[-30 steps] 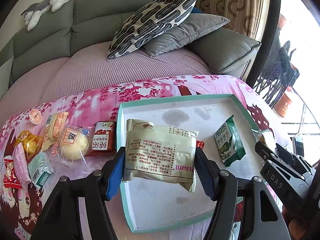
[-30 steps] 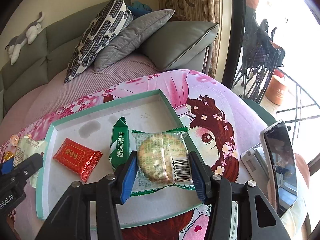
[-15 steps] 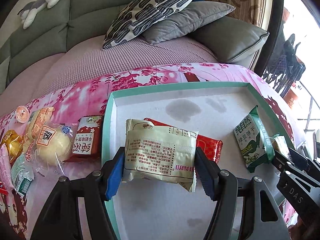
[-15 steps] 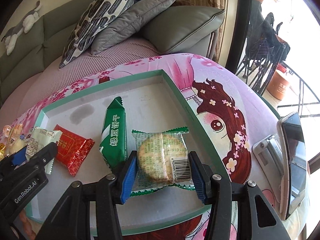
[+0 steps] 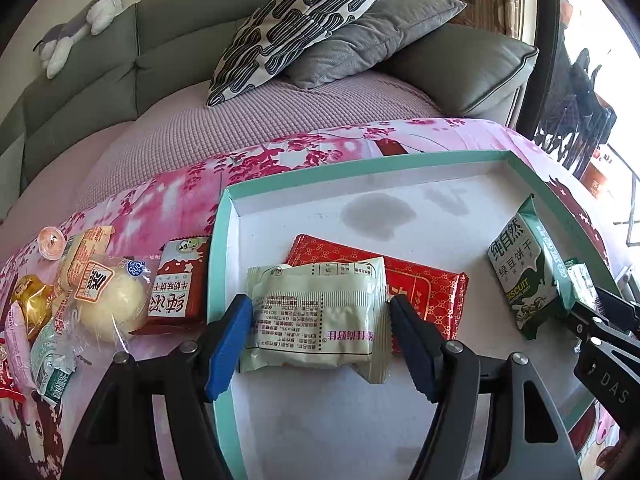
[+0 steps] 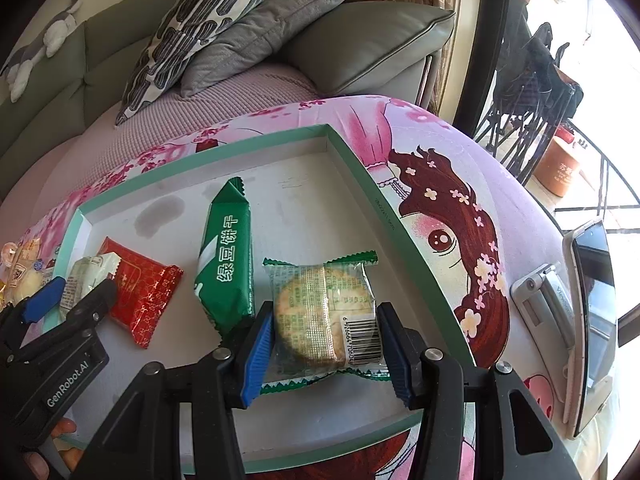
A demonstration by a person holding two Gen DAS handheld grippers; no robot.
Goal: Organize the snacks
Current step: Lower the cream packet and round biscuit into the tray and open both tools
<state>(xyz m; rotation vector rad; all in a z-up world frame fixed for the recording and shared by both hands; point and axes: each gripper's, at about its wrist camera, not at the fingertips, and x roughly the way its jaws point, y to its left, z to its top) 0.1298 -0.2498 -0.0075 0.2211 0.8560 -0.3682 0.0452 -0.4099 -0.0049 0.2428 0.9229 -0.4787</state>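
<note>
A pale green snack packet [image 5: 316, 312] lies in the teal-rimmed tray [image 5: 224, 240], its far edge overlapping a red packet [image 5: 420, 284]. My left gripper [image 5: 320, 332] straddles the pale packet. Its jaws are opening, and a thin gap shows at the right pad. My right gripper [image 6: 320, 344] is shut on a round biscuit in a clear, green-edged wrapper [image 6: 324, 312], low over the tray's right side. A green biscuit pack [image 6: 228, 256] lies just left of it. In the right wrist view the left gripper [image 6: 76, 292] shows at the left edge.
Several loose snacks [image 5: 108, 300] and a dark red packet [image 5: 180, 280] lie on the pink cloth left of the tray. A phone on a stand [image 6: 592, 312] sits at the table's right edge. A sofa with cushions [image 5: 304, 24] is behind.
Both grippers have sunk toward the tray. The pale packet now rests on the tray floor over the red packet, and the left jaws stand slightly wider.
</note>
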